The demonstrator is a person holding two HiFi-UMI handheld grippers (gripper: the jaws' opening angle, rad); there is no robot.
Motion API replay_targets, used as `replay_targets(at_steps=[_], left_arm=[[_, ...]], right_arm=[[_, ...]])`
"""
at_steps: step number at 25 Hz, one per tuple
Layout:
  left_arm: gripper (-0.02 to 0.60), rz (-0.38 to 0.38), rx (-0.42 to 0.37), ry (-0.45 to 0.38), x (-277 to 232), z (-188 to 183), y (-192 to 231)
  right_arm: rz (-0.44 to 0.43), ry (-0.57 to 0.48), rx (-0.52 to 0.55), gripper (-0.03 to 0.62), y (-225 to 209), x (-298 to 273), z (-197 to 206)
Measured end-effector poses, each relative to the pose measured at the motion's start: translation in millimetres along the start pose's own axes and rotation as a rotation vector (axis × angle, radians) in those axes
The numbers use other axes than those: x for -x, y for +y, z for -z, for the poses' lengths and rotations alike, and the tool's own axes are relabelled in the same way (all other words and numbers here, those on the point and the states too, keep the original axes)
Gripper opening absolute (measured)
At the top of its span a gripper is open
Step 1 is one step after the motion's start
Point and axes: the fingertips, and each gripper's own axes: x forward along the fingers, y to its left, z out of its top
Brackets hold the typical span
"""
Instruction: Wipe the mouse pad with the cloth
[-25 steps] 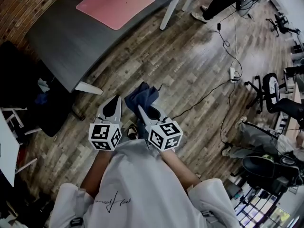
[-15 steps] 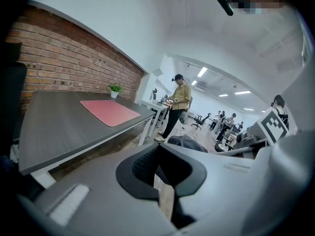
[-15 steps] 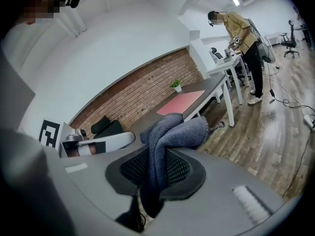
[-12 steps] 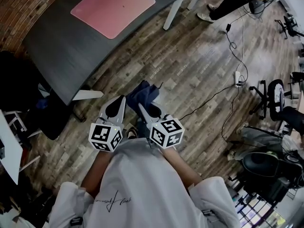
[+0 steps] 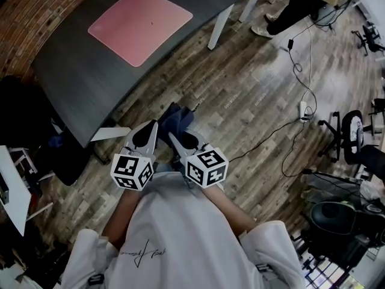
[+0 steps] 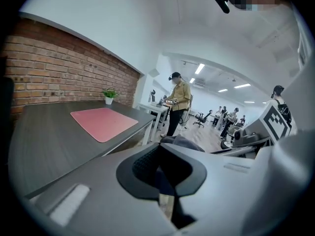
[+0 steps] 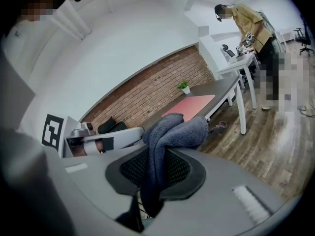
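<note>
Grippers sit side by side at the waist: right gripper [image 5: 171, 136] fingers clamp the cloth [image 5: 178, 117], left gripper [image 5: 153, 125] fingers are closed and empty; the worktop [image 5: 84, 71] is slightly nearer than before.

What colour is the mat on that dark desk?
The mouse pad is pink, clearest in the head view.

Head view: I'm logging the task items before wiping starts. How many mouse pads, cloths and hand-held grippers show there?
1 mouse pad
1 cloth
2 grippers: left hand-held gripper, right hand-held gripper
Total: 4
</note>
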Motion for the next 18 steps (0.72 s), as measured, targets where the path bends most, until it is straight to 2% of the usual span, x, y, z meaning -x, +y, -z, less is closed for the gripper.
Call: replay_targets(at_steps=[4,9,18], left_arm=[[0.015,-0.022,0.006,-0.013,-9,-8,4],[0.015,-0.033,-0.036,-0.017,-18,-14,2],[0.015,-0.021,0.001,-0.028,-34,-29,25]], right_arm=[[-0.006,-0.021,0.012,0.071,-9,0,-17],[-0.006,-0.039,0.011,0.071,-20,0,-30],[-0.022,-0.075,0.046,0.071,-28,-20,-58]])
